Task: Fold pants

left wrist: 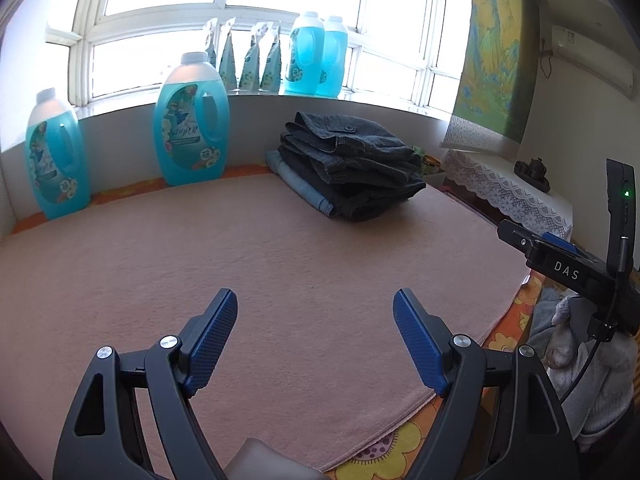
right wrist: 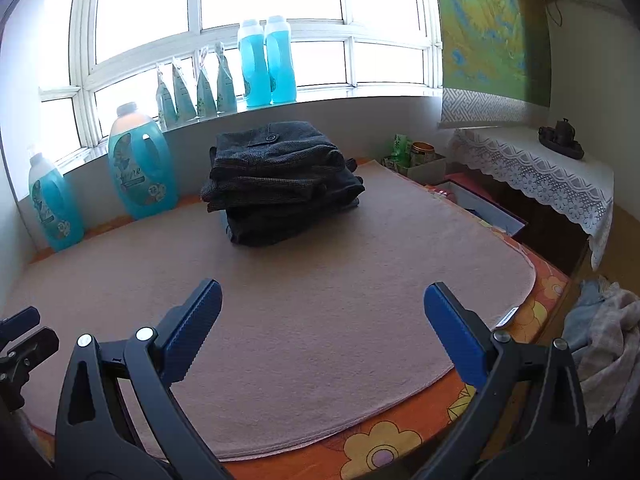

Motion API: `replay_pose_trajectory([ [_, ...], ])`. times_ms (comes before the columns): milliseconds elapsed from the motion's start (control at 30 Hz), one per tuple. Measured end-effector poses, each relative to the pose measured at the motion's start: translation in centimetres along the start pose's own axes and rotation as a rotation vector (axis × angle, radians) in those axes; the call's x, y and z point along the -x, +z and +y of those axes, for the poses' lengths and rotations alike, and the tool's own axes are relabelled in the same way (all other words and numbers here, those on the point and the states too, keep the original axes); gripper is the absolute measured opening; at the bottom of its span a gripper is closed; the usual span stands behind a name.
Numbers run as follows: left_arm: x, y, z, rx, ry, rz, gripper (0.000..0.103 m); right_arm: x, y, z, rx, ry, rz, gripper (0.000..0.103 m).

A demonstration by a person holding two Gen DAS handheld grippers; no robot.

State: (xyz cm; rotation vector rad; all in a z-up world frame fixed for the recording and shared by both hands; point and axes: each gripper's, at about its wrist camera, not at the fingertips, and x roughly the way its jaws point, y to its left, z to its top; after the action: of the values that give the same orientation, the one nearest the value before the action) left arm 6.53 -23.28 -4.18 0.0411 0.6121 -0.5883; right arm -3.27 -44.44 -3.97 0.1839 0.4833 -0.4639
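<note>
Here the left gripper [left wrist: 316,300] and the right gripper [right wrist: 322,294] both hover over the pink blanket [left wrist: 240,264] with jaws spread apart and nothing between them. The folded pants [right wrist: 280,184] sit stacked at the blanket's far side, just below the windowsill [right wrist: 360,98].

The pink blanket [right wrist: 320,320] lies bare from its near edge up to the stack of folded pants [right wrist: 280,184], leaving wide room for tongs to pass. The stack blocks the far middle. Two large blue bottles [left wrist: 192,120] stand along the far left wall. At the right edge, a heap of cloth [right wrist: 608,332], perhaps laundry, and a lace-covered cabinet [right wrist: 560,176] hem in the side.
</note>
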Motion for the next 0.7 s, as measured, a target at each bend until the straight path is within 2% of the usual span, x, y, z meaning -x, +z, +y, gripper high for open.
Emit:
replay_pose_trajectory([
  [700, 0.23, 0.04, 0.11, 0.011, 0.015, -0.007, 0.080, 0.10, -0.06, 0.31, -0.003, 0.004, 0.001, 0.103],
])
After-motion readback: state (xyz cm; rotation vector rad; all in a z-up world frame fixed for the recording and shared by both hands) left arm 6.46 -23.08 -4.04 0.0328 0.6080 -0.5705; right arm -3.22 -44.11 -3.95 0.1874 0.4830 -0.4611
